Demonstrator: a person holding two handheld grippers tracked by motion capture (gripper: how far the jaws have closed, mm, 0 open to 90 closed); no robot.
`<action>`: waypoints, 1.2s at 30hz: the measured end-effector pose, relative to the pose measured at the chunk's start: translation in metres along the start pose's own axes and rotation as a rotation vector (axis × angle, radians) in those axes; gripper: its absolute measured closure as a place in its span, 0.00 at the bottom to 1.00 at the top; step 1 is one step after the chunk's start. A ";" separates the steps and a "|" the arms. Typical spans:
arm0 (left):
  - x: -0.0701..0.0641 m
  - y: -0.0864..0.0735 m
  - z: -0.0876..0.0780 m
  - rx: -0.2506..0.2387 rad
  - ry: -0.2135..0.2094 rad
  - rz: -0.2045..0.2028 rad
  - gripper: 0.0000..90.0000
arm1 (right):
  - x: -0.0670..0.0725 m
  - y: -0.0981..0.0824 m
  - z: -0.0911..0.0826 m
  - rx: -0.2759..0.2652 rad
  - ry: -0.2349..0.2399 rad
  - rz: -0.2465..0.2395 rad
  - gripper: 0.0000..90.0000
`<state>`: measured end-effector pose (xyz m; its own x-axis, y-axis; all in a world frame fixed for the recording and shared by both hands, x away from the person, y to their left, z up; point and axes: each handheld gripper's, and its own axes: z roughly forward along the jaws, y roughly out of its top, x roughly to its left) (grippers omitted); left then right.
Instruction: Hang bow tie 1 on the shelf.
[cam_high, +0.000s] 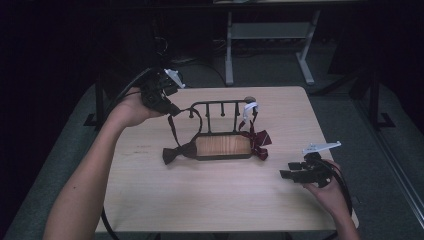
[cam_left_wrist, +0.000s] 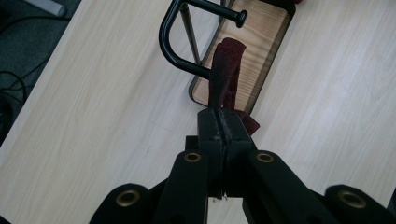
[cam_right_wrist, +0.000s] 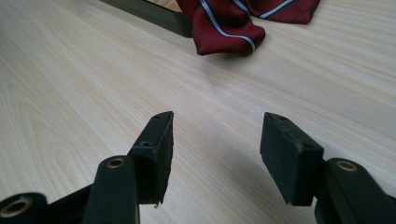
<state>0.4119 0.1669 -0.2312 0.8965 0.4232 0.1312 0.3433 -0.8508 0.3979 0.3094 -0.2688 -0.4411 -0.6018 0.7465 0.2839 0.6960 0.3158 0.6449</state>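
Clamping a dark red strap (cam_left_wrist: 223, 74) between its closed jaws, the left gripper (cam_left_wrist: 219, 122) is seen in its own view held above the near corner of a rack's wooden base (cam_left_wrist: 252, 42). The strap rises from the pads toward a black bent rail (cam_left_wrist: 169, 44) of the rack and passes in front of it. In the high view the left gripper (cam_high: 170, 106) is raised at the table's far left, gripped by the left hand (cam_high: 131, 107), and the strap (cam_high: 172, 127) is seen running down from it to a dark bow tie (cam_high: 179, 152) lying on the table against the left end of the rack (cam_high: 222, 127).

The right gripper (cam_right_wrist: 215, 156) is shown with its jaws spread apart and nothing between them, low over bare tabletop (cam_right_wrist: 70, 84). Beyond them a red striped tie (cam_right_wrist: 224, 23) lies on the wood beside the rack's dark edge. In the high view this striped tie (cam_high: 257, 140) is draped at the rack's right end, below a white tag (cam_high: 250, 108) hung on the top bar. The right gripper (cam_high: 290, 173) is held near the table's right front edge by the right hand (cam_high: 325, 187), well apart from the rack.

The rack stands near the middle of the light wooden table (cam_high: 200, 200).
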 end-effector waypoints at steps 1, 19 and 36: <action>0.001 0.001 0.000 0.003 0.002 0.003 0.99 | 0.000 0.000 0.000 0.000 0.000 -0.001 0.49; 0.023 0.009 0.008 0.038 0.007 -0.050 0.99 | -0.002 -0.001 -0.001 -0.003 0.003 0.001 0.49; 0.034 0.011 0.026 0.104 0.044 -0.080 0.97 | -0.002 -0.001 -0.001 -0.007 0.001 -0.007 0.49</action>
<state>0.4537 0.1641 -0.2457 0.8526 0.5023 0.1438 0.4425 -0.8406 0.3125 0.3094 -0.2714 -0.4414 -0.6069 0.7436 0.2807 0.6892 0.3165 0.6518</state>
